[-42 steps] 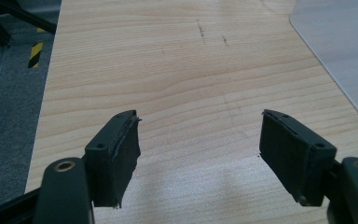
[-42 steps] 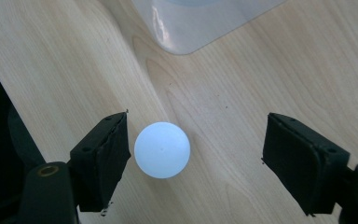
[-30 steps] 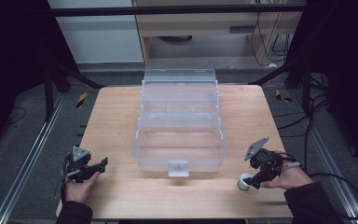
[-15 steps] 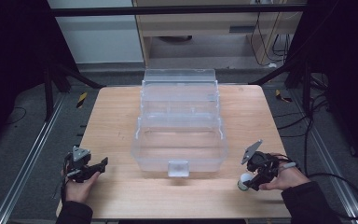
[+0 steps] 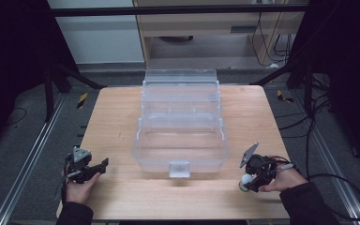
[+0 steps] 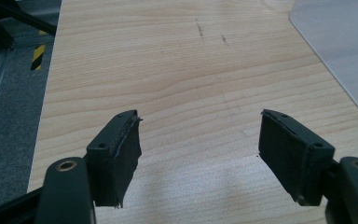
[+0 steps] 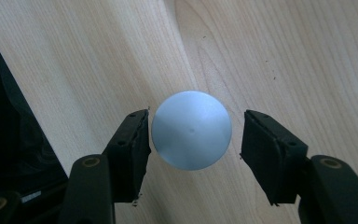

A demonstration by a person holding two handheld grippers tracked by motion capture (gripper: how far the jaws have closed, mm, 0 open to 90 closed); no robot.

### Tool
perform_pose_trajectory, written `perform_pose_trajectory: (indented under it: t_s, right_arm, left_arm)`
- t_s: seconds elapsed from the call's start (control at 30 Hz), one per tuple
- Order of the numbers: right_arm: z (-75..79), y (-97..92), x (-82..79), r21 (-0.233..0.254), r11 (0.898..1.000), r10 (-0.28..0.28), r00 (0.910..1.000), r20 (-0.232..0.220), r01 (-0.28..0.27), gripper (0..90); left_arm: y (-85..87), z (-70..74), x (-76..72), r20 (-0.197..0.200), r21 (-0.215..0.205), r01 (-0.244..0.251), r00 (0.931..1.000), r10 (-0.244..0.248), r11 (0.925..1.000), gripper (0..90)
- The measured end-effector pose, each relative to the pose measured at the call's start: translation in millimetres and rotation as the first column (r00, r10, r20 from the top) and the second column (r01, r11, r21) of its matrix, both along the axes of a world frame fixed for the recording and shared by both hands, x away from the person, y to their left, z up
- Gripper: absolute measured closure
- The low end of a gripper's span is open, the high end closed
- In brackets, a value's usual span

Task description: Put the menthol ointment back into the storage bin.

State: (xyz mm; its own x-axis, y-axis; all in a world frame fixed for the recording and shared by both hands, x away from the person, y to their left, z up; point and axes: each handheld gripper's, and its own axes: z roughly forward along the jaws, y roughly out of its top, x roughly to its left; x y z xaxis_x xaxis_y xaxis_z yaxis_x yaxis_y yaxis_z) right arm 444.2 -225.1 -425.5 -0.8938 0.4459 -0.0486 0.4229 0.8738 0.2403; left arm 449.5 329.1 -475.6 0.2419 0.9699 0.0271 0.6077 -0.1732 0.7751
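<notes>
Black pads of the right claw (image 7: 191, 140) stand either side of a small pale, round-topped object (image 7: 191, 129), parted a little wider than it, with a narrow gap at one pad and a wider one at the other, so nothing is gripped yet. From above, that object (image 5: 245, 182) sits on the wooden worktop (image 5: 117, 122) near its front right corner, just under the right claw (image 5: 251, 180). I judge the step to be the grasp itself: the next move calls for closing the pads evenly on the object (it looks smooth, so a centred squeeze matters). Further out, the left claw (image 6: 198, 149) rests wide open and empty over bare wood at the front left. Between the two stands a clear plastic box (image 5: 180, 136), open and apparently empty.
</notes>
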Motion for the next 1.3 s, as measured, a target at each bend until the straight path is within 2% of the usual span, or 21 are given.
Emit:
perform_pose_trajectory:
  t_s: [0.3,0.6,0.9,1.1,1.3]
  right_arm:
    - [-5.2,2.3,2.5,-0.019,1.000,0.003,0.9992,-0.039,-0.004,47.4]
    - [-9.1,5.3,5.8,-0.031,0.999,0.017,0.9983,-0.055,-0.019,49.7]
    - [-8.4,5.7,6.3,-0.036,0.999,-0.007,0.9976,-0.068,0.005,50.1]
    - [-2.6,3.8,7.0,-0.035,0.999,-0.030,0.9969,-0.072,0.027,50.2]
    - [11.1,-0.3,6.3,-0.010,0.999,-0.048,0.9980,-0.040,0.048,50.2]
  left_arm:
    - [-0.3,0.0,0.0,-0.002,0.004,0.002,1.0000,-0.002,1.0000,29.3]
    - [-0.2,0.1,-0.1,-0.002,0.007,0.002,1.0000,-0.002,1.0000,29.5]
    - [-0.4,0.1,0.0,-0.003,0.008,0.003,1.0000,-0.003,1.0000,29.5]
    - [-0.2,0.0,0.2,-0.003,0.007,0.002,1.0000,-0.002,1.0000,29.5]
    - [-0.3,0.1,0.1,-0.004,0.008,0.003,1.0000,-0.003,1.0000,29.5]
